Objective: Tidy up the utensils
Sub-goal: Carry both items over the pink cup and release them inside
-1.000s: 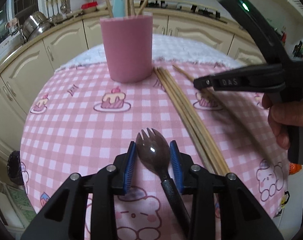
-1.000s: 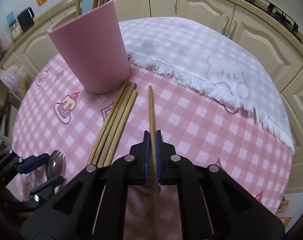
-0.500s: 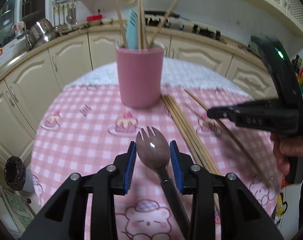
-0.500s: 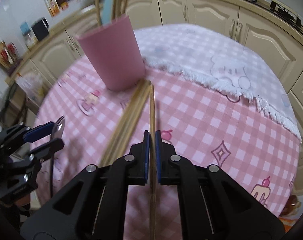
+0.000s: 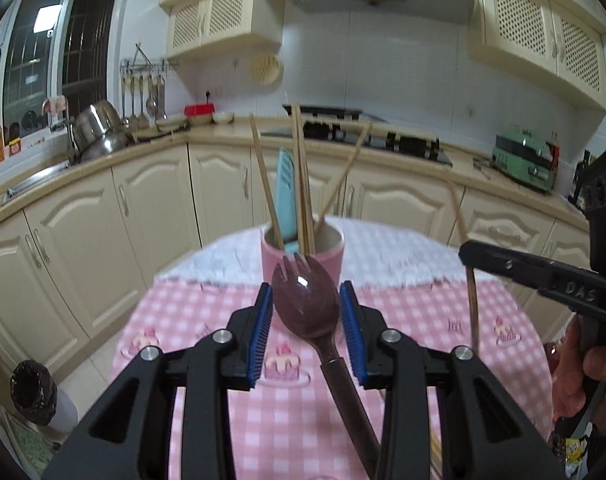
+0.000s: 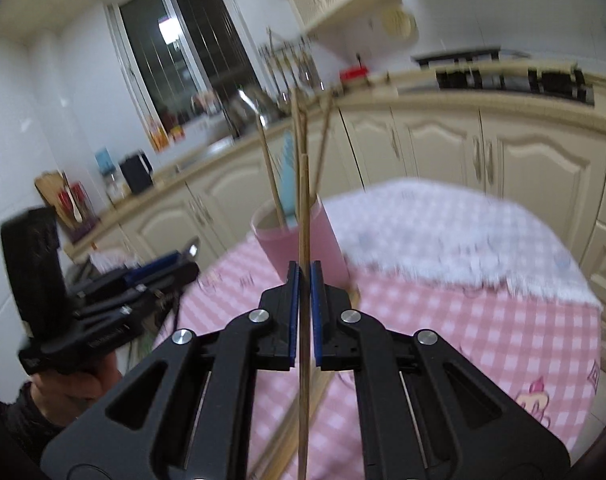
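Observation:
My left gripper (image 5: 306, 300) is shut on a dark brown spork (image 5: 305, 303), held in the air in front of the pink cup (image 5: 335, 256). The cup holds several wooden chopsticks (image 5: 301, 176) and a light blue utensil (image 5: 285, 184). My right gripper (image 6: 304, 280) is shut on a single wooden chopstick (image 6: 303, 216), lifted and nearly upright, close to the cup (image 6: 327, 240). The right gripper also shows in the left wrist view (image 5: 469, 250), at the right, with its chopstick (image 5: 471, 300). The left gripper shows in the right wrist view (image 6: 183, 262), at the left.
The round table has a pink checked cloth (image 5: 223, 320) over a white cloth (image 6: 443, 232). More loose chopsticks (image 6: 299, 420) lie on the table below my right gripper. Cream kitchen cabinets and a counter (image 5: 103, 200) surround the table. A dark bin (image 5: 33, 392) stands on the floor at left.
Both grippers have risen and tilted up from the table. The spork and the single chopstick have been lifted off the cloth and now sit level with the cup's rim.

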`<state>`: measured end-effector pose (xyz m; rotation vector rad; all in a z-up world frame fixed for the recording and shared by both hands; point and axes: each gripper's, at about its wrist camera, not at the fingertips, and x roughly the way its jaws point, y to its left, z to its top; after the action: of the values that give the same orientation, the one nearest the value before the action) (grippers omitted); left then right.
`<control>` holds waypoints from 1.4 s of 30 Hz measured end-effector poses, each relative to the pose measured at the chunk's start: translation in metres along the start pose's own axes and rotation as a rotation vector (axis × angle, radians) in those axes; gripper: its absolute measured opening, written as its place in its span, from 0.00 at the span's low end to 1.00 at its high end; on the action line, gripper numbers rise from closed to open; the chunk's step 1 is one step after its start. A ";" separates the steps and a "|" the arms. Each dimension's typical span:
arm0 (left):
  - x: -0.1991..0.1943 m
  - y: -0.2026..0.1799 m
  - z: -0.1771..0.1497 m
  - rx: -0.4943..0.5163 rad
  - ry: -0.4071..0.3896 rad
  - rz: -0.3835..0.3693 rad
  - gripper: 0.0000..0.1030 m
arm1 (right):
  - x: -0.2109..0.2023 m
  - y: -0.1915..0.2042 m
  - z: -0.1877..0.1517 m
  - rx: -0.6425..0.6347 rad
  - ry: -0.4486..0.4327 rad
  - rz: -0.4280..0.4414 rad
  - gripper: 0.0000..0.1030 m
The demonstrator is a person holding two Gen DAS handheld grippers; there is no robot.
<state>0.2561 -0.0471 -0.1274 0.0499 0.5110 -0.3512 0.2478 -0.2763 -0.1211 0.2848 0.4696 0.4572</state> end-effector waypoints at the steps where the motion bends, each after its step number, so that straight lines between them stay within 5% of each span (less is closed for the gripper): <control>1: 0.000 0.001 0.006 0.003 -0.016 0.005 0.32 | -0.001 0.004 0.008 -0.007 -0.030 0.005 0.06; 26: 0.018 0.047 0.082 0.000 -0.199 0.085 0.32 | 0.017 0.039 0.065 -0.110 -0.106 0.071 0.06; 42: 0.065 0.037 0.135 0.055 -0.329 0.128 0.32 | 0.025 0.040 0.152 -0.170 -0.201 0.059 0.06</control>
<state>0.3849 -0.0508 -0.0426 0.0763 0.1717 -0.2415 0.3286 -0.2539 0.0143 0.1790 0.2245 0.5171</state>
